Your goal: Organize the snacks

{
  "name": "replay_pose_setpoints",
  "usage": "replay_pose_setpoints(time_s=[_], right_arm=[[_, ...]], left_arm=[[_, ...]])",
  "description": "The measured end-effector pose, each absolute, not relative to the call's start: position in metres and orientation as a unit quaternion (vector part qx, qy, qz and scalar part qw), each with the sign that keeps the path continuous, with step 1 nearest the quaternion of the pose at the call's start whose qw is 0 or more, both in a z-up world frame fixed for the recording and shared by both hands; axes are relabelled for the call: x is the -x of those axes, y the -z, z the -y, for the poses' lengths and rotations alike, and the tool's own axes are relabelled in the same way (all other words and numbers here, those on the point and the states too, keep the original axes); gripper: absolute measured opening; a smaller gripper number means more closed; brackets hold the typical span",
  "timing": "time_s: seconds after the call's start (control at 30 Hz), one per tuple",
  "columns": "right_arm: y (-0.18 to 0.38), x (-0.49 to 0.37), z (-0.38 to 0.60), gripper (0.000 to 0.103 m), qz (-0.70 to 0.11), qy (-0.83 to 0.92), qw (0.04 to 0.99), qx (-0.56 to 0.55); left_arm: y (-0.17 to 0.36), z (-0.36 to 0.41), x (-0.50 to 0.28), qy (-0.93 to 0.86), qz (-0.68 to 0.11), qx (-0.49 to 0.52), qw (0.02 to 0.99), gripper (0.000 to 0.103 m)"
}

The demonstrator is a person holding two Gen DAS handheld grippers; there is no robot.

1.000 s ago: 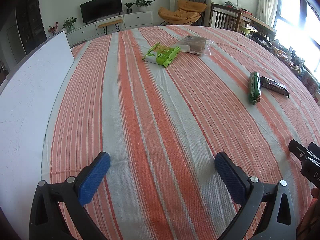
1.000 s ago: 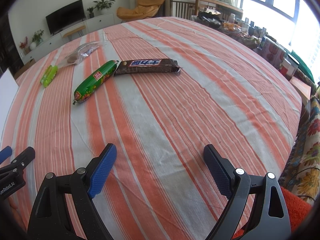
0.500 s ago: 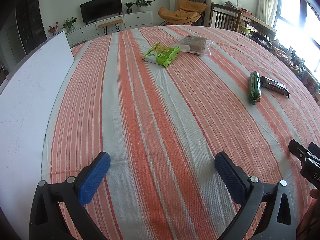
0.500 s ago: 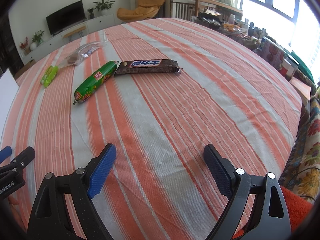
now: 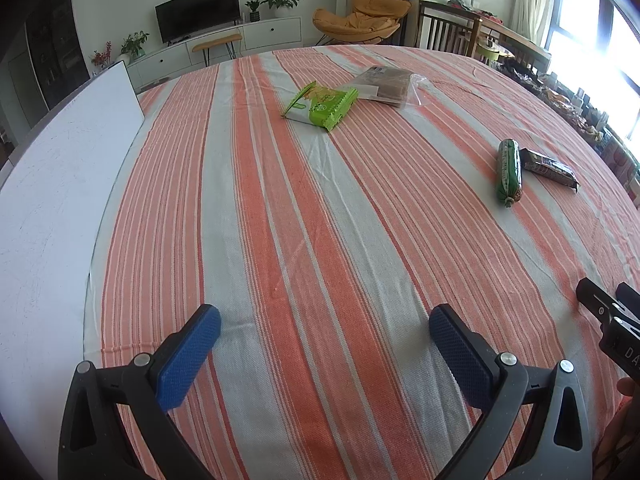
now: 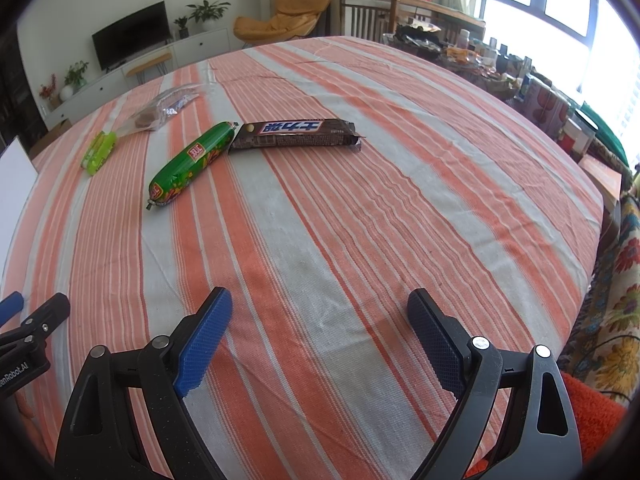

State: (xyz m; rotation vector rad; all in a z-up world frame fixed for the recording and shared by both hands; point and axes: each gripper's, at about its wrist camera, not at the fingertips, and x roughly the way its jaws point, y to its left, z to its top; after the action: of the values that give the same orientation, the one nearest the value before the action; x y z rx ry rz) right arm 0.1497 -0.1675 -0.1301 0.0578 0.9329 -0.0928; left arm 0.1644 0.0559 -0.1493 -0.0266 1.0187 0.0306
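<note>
low over the striped counter [image 6: 360,200], both my left tool [image 5: 325,322] and right tool [image 6: 320,306] gape wide, holding nothing. ahead lie the green sausage [image 6: 192,162] touching the chocolate bar [image 6: 294,134]; farther off, the green packet [image 5: 324,108] beside a clear bag [image 5: 390,86].

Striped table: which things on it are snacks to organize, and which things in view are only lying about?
Snacks: green sausage, chocolate bar, light green packet, clear bag.

Not part of it: white board, orange chair, television.
</note>
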Motion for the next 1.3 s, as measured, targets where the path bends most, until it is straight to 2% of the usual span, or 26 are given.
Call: replay_pose_setpoints(time_s=[0.07, 0.17, 0.33, 0.43, 0.57, 0.73, 0.77, 0.8, 0.83, 0.87, 0.9, 1.1, 1.3], right_arm=[[0.130, -0.150, 0.167, 0.092, -0.450, 0.045, 0.892, -0.028], [0.129, -0.150, 0.167, 0.092, -0.449, 0.044, 0.892, -0.028], [0.129, -0.150, 0.167, 0.094, -0.449, 0.044, 0.892, -0.028], [0.130, -0.150, 0.167, 0.094, -0.449, 0.043, 0.892, -0.028], [0.129, -0.151, 0.167, 0.094, -0.448, 0.042, 0.893, -0.027], [0.128, -0.155, 0.166, 0.095, -0.446, 0.038, 0.894, -0.025], [0.129, -0.156, 0.167, 0.095, -0.446, 0.038, 0.894, -0.025], [0.129, -0.156, 0.167, 0.095, -0.445, 0.038, 0.894, -0.024], [0.129, -0.157, 0.166, 0.096, -0.445, 0.037, 0.895, -0.024], [0.130, -0.157, 0.167, 0.096, -0.444, 0.037, 0.895, -0.024], [0.130, -0.158, 0.167, 0.096, -0.444, 0.037, 0.895, -0.024], [0.130, -0.159, 0.167, 0.096, -0.443, 0.039, 0.895, -0.025], [0.130, -0.160, 0.167, 0.096, -0.444, 0.039, 0.895, -0.025]], left_arm=[[0.143, -0.059, -0.181, 0.001, -0.522, 0.019, 0.853, 0.102], [0.114, -0.068, -0.202, 0.015, -0.500, 0.030, 0.866, 0.102], [0.089, -0.069, -0.268, 0.038, -0.495, -0.015, 0.868, 0.102], [0.099, -0.068, -0.310, 0.021, -0.499, -0.047, 0.865, 0.102], [0.123, -0.074, -0.348, 0.016, -0.507, -0.020, 0.861, 0.102], [0.148, -0.076, -0.375, 0.019, -0.514, -0.034, 0.857, 0.101], [0.148, -0.080, -0.375, 0.029, -0.510, -0.019, 0.860, 0.097], [0.147, -0.082, -0.374, 0.033, -0.504, -0.008, 0.863, 0.088], [0.145, -0.084, -0.371, 0.029, -0.494, -0.010, 0.869, 0.069], [0.142, -0.084, -0.367, 0.032, -0.484, -0.009, 0.874, 0.059], [0.141, -0.085, -0.364, 0.032, -0.486, -0.010, 0.873, 0.053], [0.138, -0.087, -0.320, 0.024, -0.493, -0.013, 0.870, 0.053], [0.135, -0.065, -0.241, 0.022, -0.514, -0.040, 0.857, 0.053]])
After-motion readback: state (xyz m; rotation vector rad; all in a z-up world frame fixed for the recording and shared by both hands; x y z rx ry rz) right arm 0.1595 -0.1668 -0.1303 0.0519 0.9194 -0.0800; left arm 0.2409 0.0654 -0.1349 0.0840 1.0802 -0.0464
